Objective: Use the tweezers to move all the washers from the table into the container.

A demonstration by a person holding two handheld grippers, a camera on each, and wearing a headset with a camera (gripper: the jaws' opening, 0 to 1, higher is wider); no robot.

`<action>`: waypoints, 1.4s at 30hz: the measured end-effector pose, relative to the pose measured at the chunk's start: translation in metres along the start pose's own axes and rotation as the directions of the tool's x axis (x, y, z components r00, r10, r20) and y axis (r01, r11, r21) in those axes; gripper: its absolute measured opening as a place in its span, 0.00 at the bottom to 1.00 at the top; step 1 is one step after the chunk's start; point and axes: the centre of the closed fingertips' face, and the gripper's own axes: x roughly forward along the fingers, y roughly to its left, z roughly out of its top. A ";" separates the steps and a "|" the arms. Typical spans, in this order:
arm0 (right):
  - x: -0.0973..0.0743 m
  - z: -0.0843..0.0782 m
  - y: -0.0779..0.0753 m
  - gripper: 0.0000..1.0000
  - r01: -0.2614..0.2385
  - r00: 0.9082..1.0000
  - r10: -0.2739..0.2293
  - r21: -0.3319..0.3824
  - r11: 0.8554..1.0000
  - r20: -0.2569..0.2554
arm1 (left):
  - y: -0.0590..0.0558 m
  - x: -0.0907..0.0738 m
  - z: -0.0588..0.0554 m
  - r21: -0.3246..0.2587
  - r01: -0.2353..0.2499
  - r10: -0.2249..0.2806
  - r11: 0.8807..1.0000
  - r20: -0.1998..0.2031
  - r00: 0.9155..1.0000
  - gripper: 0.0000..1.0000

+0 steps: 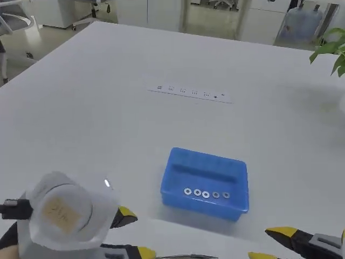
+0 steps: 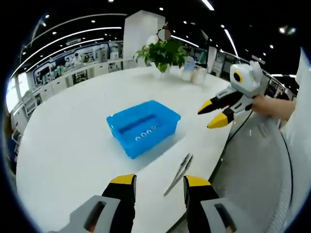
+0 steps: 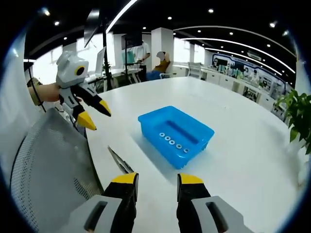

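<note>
Our left tool (image 2: 158, 180) and right tool (image 3: 154, 178) gape empty; we could knock the tweezers (image 2: 179, 173) off the near edge of the tabletop (image 2: 73, 145).

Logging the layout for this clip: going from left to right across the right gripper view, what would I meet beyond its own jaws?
First the left gripper, then the tweezers, the blue container, and the plant.

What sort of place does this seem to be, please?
Probably an open-plan office or lab: the work is on a large white table, with a potted plant at its far edge and a mesh office chair beside it.
</note>
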 end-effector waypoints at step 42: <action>-0.067 0.064 -0.039 0.71 0.291 0.888 -0.344 0.205 0.935 0.305 | 0.014 -0.071 0.062 -0.134 -0.205 0.240 0.970 0.354 0.904 0.99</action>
